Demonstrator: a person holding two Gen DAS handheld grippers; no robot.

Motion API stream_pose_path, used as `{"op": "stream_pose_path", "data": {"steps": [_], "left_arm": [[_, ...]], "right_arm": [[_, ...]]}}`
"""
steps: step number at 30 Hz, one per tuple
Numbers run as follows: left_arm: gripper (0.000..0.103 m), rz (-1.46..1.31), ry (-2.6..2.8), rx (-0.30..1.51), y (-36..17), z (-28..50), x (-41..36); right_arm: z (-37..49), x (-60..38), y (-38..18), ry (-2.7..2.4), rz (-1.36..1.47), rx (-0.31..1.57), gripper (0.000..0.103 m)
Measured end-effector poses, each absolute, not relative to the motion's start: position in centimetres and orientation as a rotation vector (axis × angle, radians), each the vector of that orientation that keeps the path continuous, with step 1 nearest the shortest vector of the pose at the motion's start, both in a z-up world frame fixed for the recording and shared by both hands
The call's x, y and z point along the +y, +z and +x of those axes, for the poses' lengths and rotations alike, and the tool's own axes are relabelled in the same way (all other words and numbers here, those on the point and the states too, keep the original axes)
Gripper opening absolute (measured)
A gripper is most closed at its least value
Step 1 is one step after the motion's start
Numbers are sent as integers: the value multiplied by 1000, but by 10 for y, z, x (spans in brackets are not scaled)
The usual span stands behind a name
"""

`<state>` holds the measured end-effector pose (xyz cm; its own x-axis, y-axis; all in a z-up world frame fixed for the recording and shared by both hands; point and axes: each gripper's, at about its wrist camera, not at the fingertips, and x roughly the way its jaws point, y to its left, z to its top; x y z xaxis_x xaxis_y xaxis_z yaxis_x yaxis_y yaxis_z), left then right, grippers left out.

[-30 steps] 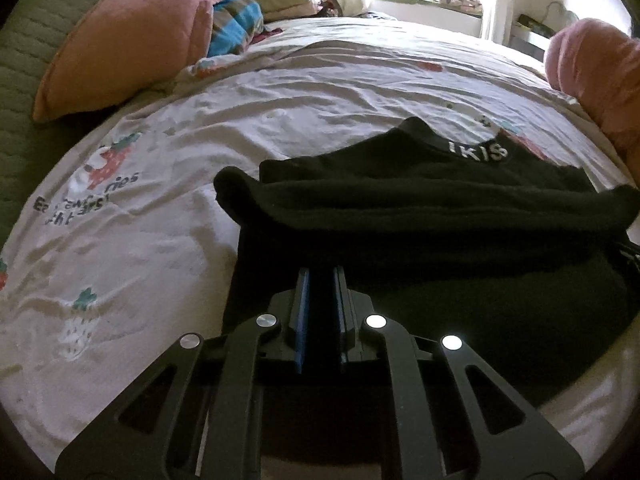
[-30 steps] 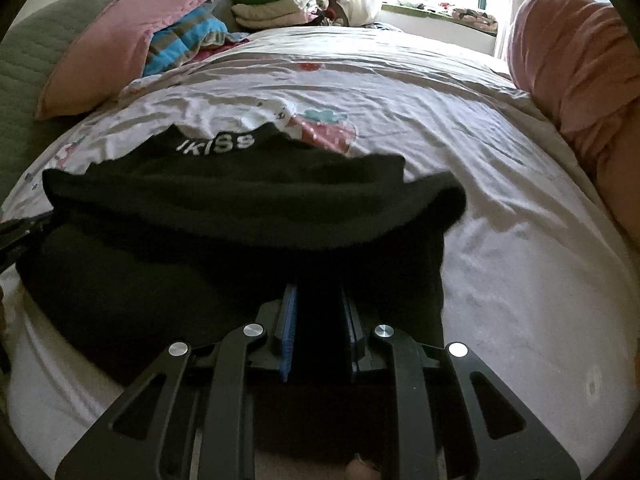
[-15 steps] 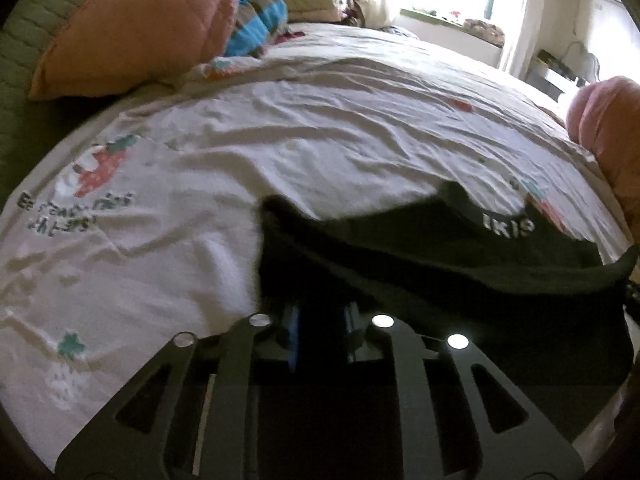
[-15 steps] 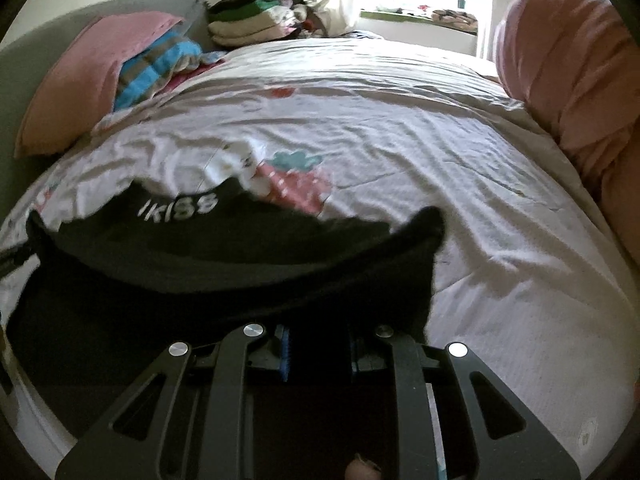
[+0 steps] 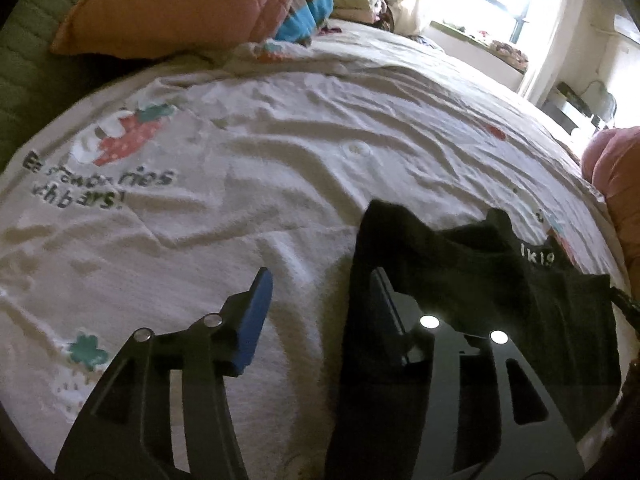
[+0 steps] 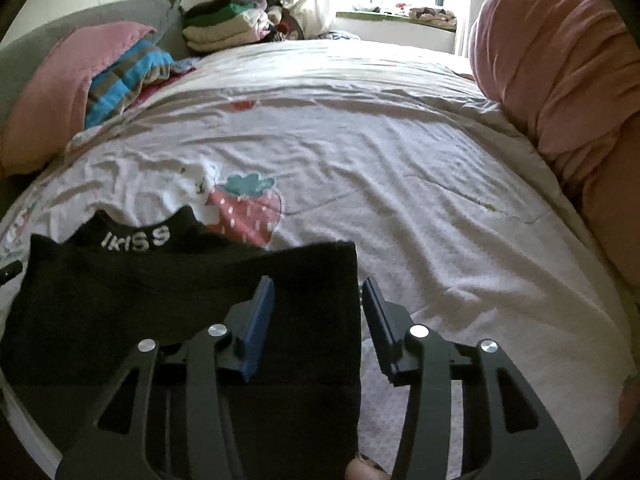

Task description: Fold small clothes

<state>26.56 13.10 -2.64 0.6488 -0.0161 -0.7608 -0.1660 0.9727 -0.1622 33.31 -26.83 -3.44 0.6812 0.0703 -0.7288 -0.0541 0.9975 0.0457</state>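
Both grippers' jaws opening, black garment (image 6: 168, 296) (folded) released on bedsheet (image 6: 400, 168)

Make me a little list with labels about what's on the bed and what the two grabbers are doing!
garment: black garment with white letters on its band, folded on the bed
bed cover: white sheet with strawberry pictures
left gripper: jaws opening; cloth draped over one finger, not pinched
right gripper: jaws opening; garment's edge lies between them, pads not pressing
pillows: pink pillow by the headboard, striped blue cloth beside it
far end: stack of folded clothes near the window
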Motion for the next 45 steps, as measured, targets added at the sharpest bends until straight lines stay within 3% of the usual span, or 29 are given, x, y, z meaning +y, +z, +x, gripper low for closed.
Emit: {"op": "stream_pose_path", "data": {"steps": [4, 6, 7, 9, 10, 12, 15, 24, 33, 45], "left_arm": [[45, -213, 50, 884, -35, 270, 125], [43, -202, 36, 888, -37, 272, 122], [38, -192, 34, 888, -38, 272, 120], [6, -174, 17, 885, -37, 272, 116], [3, -162, 10, 878, -36, 272, 113], [2, -117, 19, 856, -32, 270, 106], [1, -115, 25, 824, -24, 267, 108], [1, -113, 29, 643, 35, 256, 105], [0, -81, 81, 695, 3, 274, 111], [0, -159, 80, 744, 3, 268, 127]], "right_arm": [[335, -264, -42, 79, 4, 840, 44], [336, -263, -45, 77, 1, 843, 33], [336, -263, -46, 74, 4, 846, 33], [336, -265, -48, 72, 23, 845, 24], [336, -266, -48, 74, 29, 845, 20], [335, -265, -48, 85, 31, 837, 9], [327, -265, -42, 90, 38, 798, 8], [324, -294, -9, 83, 175, 672, 7], [339, -283, -25, 41, 117, 710, 7], [330, -280, -39, -24, 66, 755, 12]]}}
